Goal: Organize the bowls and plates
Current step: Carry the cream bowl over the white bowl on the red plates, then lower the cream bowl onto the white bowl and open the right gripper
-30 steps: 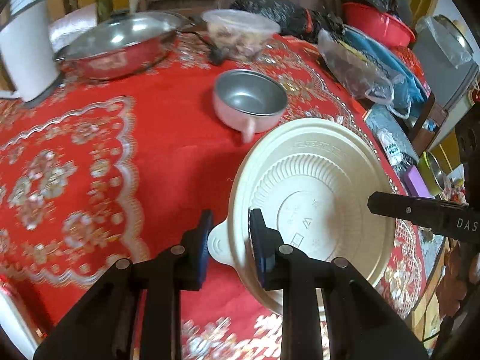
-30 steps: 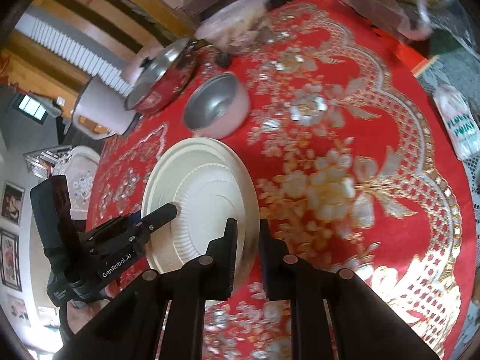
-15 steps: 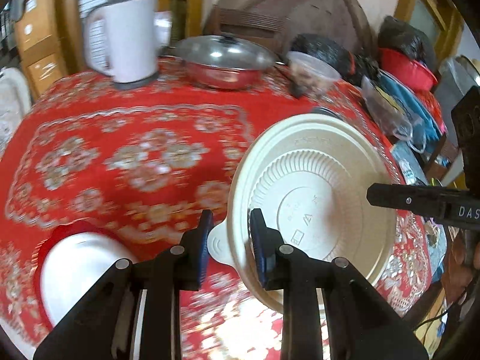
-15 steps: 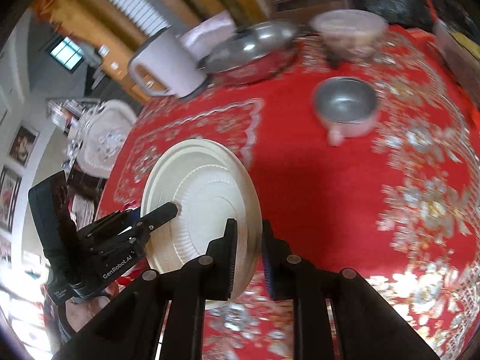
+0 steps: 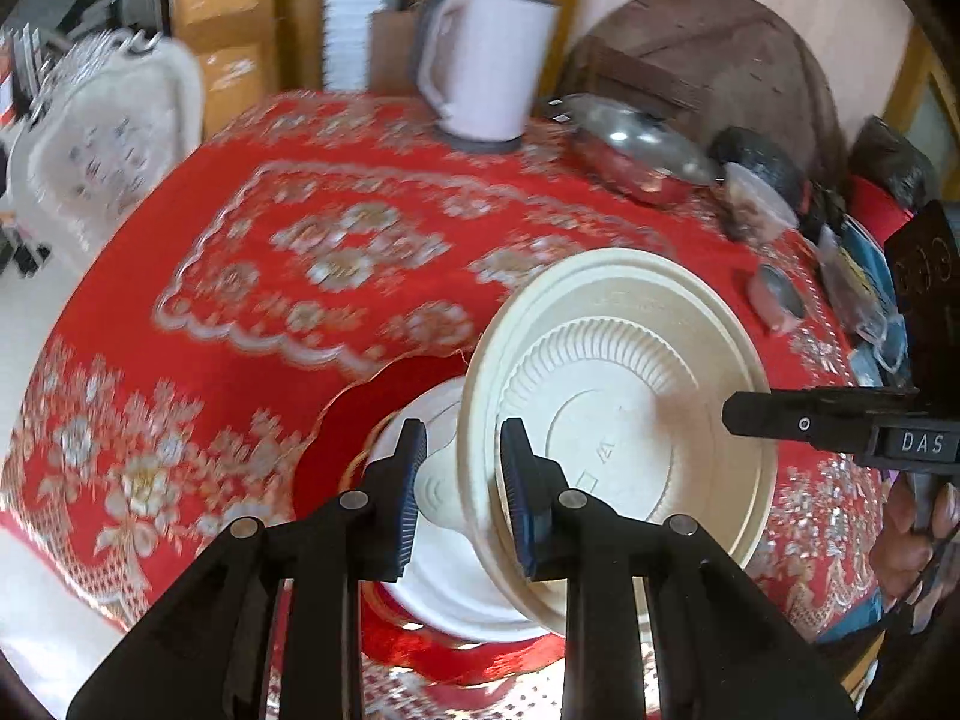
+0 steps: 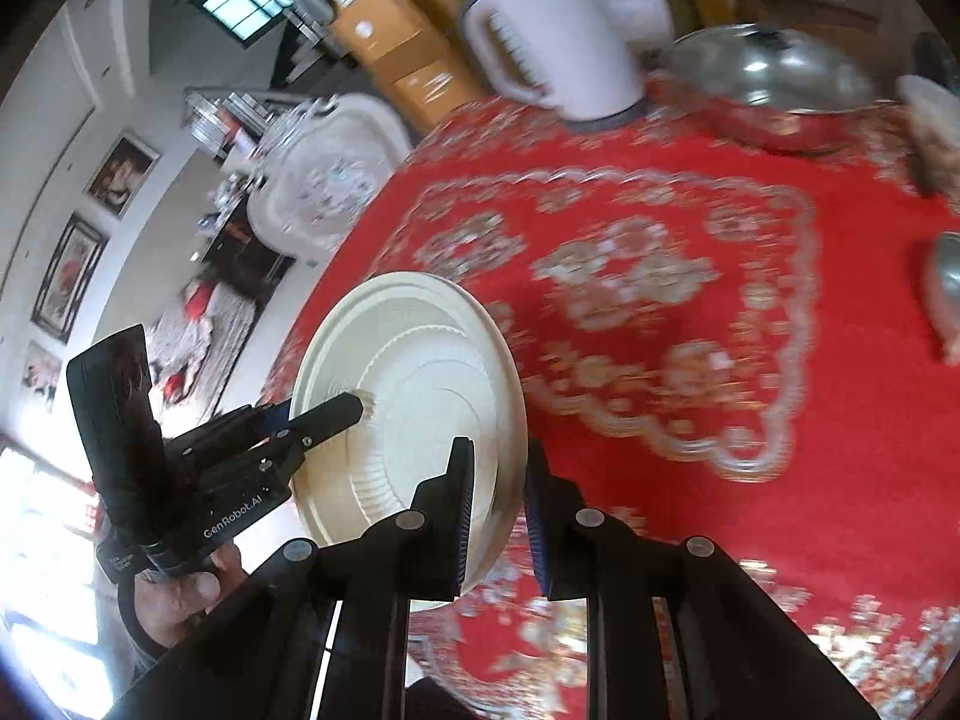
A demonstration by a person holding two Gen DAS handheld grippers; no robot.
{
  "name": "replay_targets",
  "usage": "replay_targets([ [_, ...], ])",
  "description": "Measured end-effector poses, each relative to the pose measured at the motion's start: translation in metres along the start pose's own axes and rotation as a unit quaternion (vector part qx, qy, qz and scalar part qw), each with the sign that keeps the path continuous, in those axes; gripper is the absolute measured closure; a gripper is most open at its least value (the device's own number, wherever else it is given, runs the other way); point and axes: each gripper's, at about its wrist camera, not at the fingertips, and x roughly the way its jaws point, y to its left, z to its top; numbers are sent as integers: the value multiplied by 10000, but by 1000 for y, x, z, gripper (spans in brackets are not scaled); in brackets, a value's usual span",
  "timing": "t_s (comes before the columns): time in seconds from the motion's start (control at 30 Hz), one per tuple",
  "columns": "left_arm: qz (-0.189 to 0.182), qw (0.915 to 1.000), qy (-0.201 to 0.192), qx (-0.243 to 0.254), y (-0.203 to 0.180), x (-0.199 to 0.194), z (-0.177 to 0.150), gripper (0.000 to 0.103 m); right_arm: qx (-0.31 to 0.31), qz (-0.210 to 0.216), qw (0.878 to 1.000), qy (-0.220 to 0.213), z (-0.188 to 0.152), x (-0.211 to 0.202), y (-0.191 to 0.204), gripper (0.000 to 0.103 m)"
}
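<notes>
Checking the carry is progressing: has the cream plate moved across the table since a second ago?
Yes. The cream plate, gripped by both tongs, has left the metal bowl and now hangs over the white dish, nearer the kettle.

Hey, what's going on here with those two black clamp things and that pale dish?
A person is tidying dishes using two hand-held grippers. Both the left gripper and the right gripper are clamped on opposite edges of a cream plastic bowl, holding it upside down above the red tablecloth. Just beneath it sits a white dish on a red plate, probably where the bowl gets stacked. A small metal bowl, a kettle and a lidded pan wait further back.
</notes>
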Motion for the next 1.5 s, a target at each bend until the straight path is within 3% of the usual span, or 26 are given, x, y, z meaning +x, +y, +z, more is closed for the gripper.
replay_targets([
  [0.2,109,9994,216,-231,24,23,-18,80,-71,106,9988,463,-3,58,14,84],
  [0.37,157,9991,303,-267,28,31,-22,80,-130,16,9978,655,-8,83,13,84],
  [0.73,206,9985,265,-443,35,29,-22,77,-173,6,9978,636,-15,90,8,77],
  [0.77,195,9984,266,-453,36,29,-22,77,-185,-2,9979,616,-15,89,9,76],
  [0.83,201,9984,231,-469,37,27,-22,77,-196,-5,9981,577,-15,86,9,63],
  [1.07,187,9969,-131,-746,40,9,-13,77,-218,-72,9994,242,-13,73,4,58],
  [1.2,-119,9955,-626,-704,7,-12,3,76,-121,2,9999,72,-11,61,-7,57],
  [1.27,-336,9952,-774,-504,-25,-15,12,68,-73,-84,9999,-108,-10,50,-17,56],
  [1.33,-505,9945,-893,-232,-60,-14,19,50,-1,-184,9994,-286,-9,39,-28,53],
  [1.5,-904,9925,-752,338,-151,17,35,50,401,-446,9938,-933,-10,-2,-76,45],
])
